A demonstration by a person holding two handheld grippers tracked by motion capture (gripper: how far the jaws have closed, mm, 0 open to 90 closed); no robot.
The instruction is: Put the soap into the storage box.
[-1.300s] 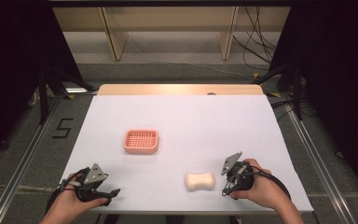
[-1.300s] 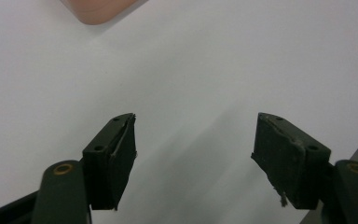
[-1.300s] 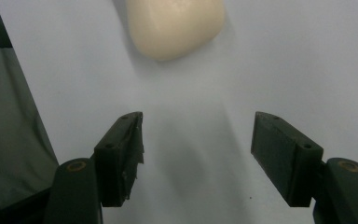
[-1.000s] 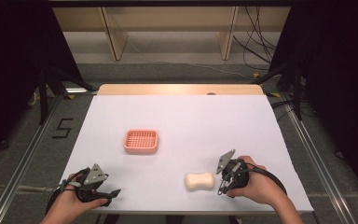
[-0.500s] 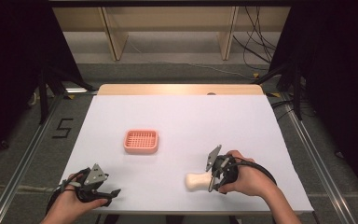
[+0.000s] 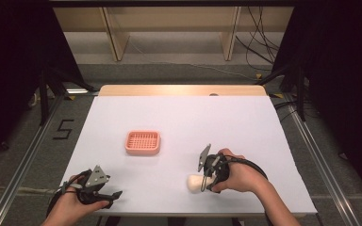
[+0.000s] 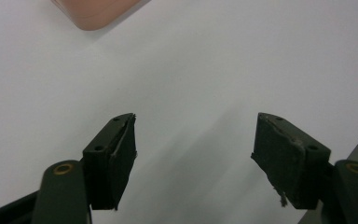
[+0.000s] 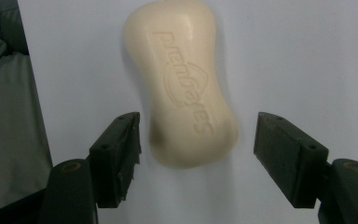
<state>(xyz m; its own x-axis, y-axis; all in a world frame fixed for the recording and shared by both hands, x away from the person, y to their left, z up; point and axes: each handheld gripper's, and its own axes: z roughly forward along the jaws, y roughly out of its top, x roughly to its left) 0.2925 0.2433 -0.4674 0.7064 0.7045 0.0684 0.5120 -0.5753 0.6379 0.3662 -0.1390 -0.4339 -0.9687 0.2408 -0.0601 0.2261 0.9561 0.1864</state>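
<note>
At lower left of the high view, the left hand-held gripper (image 6: 114, 194) rests, jaws apart and empty, on the white tabletop (image 6: 184, 117). Right of a pink soap dish (image 6: 143, 142), the right hand-held gripper (image 8: 196, 140) straddles a cream soap bar (image 8: 185, 84), jaws apart. Best squeeze across the bar's narrow waist. The right gripper view reveals embossed lettering.

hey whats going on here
A person holds a gripper in each hand over a white table. The right gripper is at a cream soap bar near the front edge, jaws open with one end of the bar between them, not yet closed on it. The left gripper is open with nothing between its jaws, near the table's front left corner. A pink soap dish sits apart from the soap, toward the middle of the table.
</note>
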